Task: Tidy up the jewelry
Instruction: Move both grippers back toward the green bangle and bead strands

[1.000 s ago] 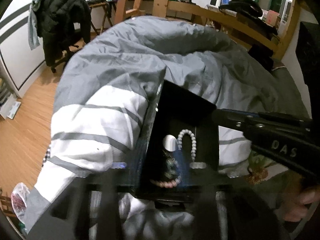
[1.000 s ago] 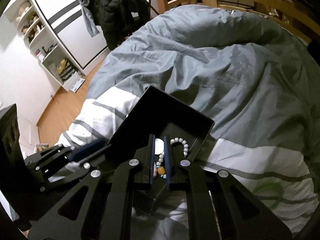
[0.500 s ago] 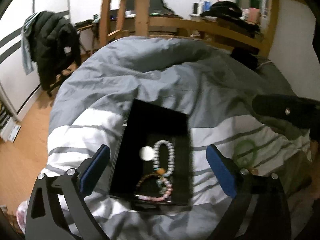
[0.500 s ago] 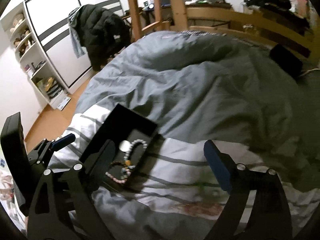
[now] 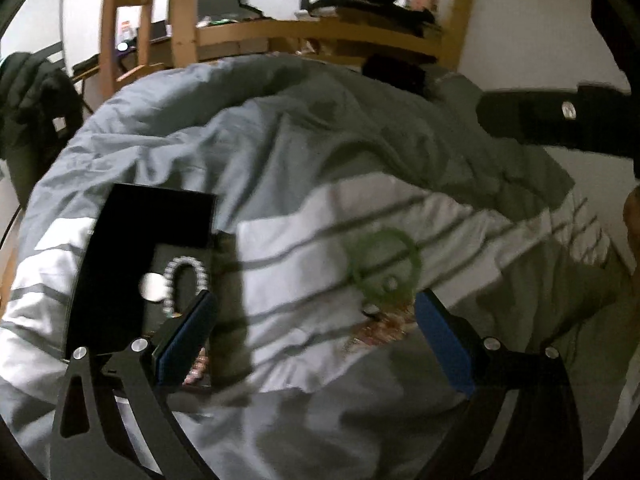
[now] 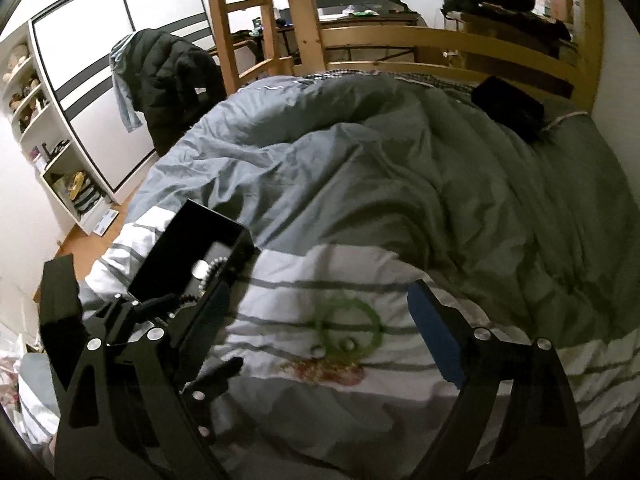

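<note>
Sprawling under both grippers, the striped duvet carries a black box beside the left gripper's left finger, beads inside. A green bangle lies between the right gripper's wide-spread fingers; left gripper likewise agape.

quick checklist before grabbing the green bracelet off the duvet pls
1. Right gripper open: ok, its jaws stand wide apart with nothing between them.
2. Left gripper open and empty: ok.
3. Green bracelet in view and free: ok, it lies flat on the striped duvet, between the right gripper's fingers in the right wrist view.
4. Nothing tangled with it: cannot tell, a reddish beaded piece lies right beside it and the image is blurred.
5. Black box open to receive it: ok, open-topped, with the white bead bracelet already inside.
6. Grippers apart from each other: cannot tell, the left gripper sits close beside the box.
</note>
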Available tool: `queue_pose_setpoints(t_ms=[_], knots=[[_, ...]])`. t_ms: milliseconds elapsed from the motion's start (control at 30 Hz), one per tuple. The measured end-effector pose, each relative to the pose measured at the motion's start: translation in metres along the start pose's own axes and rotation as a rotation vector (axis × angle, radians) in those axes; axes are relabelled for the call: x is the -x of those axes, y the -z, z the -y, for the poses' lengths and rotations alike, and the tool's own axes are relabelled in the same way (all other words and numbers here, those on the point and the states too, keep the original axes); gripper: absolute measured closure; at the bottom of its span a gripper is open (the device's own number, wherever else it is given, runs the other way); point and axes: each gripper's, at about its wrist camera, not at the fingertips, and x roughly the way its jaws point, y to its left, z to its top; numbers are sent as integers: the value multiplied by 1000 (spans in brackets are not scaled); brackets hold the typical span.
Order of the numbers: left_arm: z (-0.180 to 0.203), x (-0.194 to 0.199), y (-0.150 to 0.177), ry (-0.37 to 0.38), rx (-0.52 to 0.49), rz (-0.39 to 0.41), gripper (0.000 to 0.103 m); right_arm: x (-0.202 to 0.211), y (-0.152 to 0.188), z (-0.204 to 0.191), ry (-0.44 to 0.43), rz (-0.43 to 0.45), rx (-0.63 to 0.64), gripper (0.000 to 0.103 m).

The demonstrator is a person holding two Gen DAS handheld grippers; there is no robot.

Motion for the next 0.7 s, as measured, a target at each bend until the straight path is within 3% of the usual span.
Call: queue_pose_setpoints(t_ms=[267, 600, 700], knots=[[23, -22, 17, 57, -22, -56, 6, -19, 22, 32, -2, -46, -49, 20], [21, -49, 29, 75, -9, -130, 6, -74, 46, 47, -16, -157, -42, 48], [20, -55, 29, 78, -7, -142, 6, -87, 52, 47, -26, -179, -34, 48]])
